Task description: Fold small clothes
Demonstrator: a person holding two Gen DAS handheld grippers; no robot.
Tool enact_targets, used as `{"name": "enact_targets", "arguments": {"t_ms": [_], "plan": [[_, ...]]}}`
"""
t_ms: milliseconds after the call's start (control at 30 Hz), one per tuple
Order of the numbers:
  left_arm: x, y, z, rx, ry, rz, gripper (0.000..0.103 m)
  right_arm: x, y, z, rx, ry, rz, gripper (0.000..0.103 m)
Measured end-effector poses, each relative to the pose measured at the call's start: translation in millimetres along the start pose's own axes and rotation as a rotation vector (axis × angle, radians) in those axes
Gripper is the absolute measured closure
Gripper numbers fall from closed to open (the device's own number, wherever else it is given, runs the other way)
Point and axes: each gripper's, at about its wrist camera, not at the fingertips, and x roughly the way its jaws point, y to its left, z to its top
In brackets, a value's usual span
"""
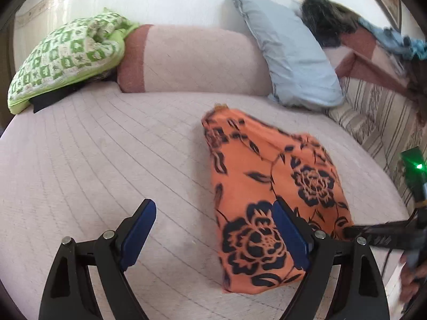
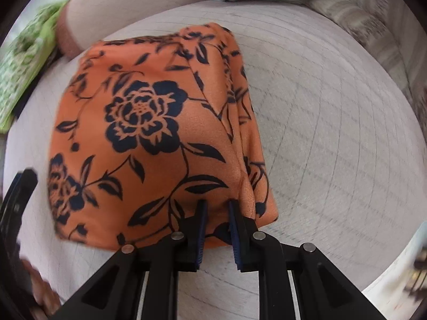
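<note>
Scene: bed [image 1: 106,146] w/ pale quilted cover. Folded orange garment [image 1: 256,181] w/ dark floral print lies on the cover, right of centre in left wrist view, flat, several layers stacked.

Left tool [image 1: 214,229]: jaws wide apart, nothing between them. Blue pads [image 1: 138,232] visible on both fingers. Left finger sits over bare cover; right finger overlaps the garment's near-left part in the view. Contact w/ fabric: cannot tell.

Right tool [image 2: 217,210]: jaws narrow, set at the garment's near edge by the folded side. Orange fabric shows in the gap between the fingers; pads appear to pinch that edge. In left wrist view the same tool enters from the right edge as a dark blurred bar ending at the garment's near-right side, w/ part of a hand [image 1: 412,274] behind it.

Surroundings (left wrist view):
- Pink bolster [image 1: 197,61] across the far side of the bed, darker band at its left end.
- Green/white patterned pillow [image 1: 66,53] far left, resting against the bolster end, dark item under it.
- Light blue pillow [image 1: 291,53] leaning behind the garment, near but apart.
- Striped fabric [image 1: 373,117] at right, beyond the blue pillow.
- Dark furry item [image 1: 325,18] top right; ID unclear.

Obstructions: none lying on the garment; cover left of the garment bare.
</note>
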Motion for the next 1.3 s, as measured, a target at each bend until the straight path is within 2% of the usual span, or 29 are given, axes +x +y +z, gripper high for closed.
{"name": "enact_targets", "arguments": {"t_ms": [67, 133, 167, 233, 300, 400, 467, 500, 567, 667, 733, 800, 900, 967, 1033, 1133, 1167, 1233, 1300], "plan": [[-4, 11, 4, -0.028, -0.019, 0.034, 0.013, -26, -15, 17, 0.019, -0.1, -0.036, 0.083], [2, 19, 6, -0.058, 0.002, 0.045, 0.013, -47, -26, 41, 0.055, -0.191, 0.027, 0.083], [8, 22, 7, -0.076, 0.021, 0.036, 0.013, -49, -26, 52, 0.063, -0.199, 0.071, 0.083], [17, 23, 7, -0.092, 0.042, 0.035, 0.013, -45, -20, 74, 0.06, -0.201, 0.128, 0.083], [28, 18, 7, -0.066, 0.072, 0.034, 0.013, -32, -7, 96, 0.045, -0.212, 0.146, 0.083], [45, 5, 1, 0.001, 0.137, 0.053, 0.013, -3, 12, 122, 0.036, -0.195, 0.163, 0.083], [47, 0, -2, 0.007, 0.142, 0.031, 0.013, 25, 18, 134, 0.061, -0.155, 0.216, 0.083], [51, -4, -4, 0.026, 0.163, 0.013, 0.013, 37, 22, 138, 0.064, -0.137, 0.212, 0.083], [63, -9, -9, 0.066, 0.226, 0.006, 0.012, 69, 26, 146, 0.067, -0.098, 0.143, 0.083], [68, -1, -10, 0.023, 0.233, -0.009, 0.009, 75, 26, 154, 0.094, -0.137, 0.162, 0.083], [65, 2, -8, 0.0, 0.237, -0.023, 0.009, 61, 25, 152, 0.116, -0.162, 0.17, 0.083], [58, 1, -6, -0.005, 0.213, -0.02, 0.009, 37, 20, 142, 0.104, -0.247, 0.194, 0.083], [46, -3, -5, 0.017, 0.189, -0.023, 0.009, 6, 10, 117, 0.085, -0.29, 0.229, 0.083], [42, -5, -5, 0.031, 0.184, -0.019, 0.009, -13, 1, 89, 0.084, -0.312, 0.256, 0.083], [41, -9, -9, 0.062, 0.187, 0.004, 0.009, -16, 1, 66, 0.069, -0.309, 0.27, 0.083], [48, -15, -21, 0.119, 0.254, 0.024, 0.009, 5, 5, 49, 0.033, -0.223, 0.203, 0.083], [50, -17, -26, 0.125, 0.282, 0.016, 0.009, 16, 6, 49, 0.016, -0.183, 0.177, 0.083], [53, -16, -31, 0.108, 0.326, -0.009, 0.009, 16, 9, 60, 0.035, -0.162, 0.166, 0.082], [50, -14, -29, 0.093, 0.317, -0.016, 0.009, 0, 22, 75, 0.024, -0.212, 0.183, 0.081]]}}
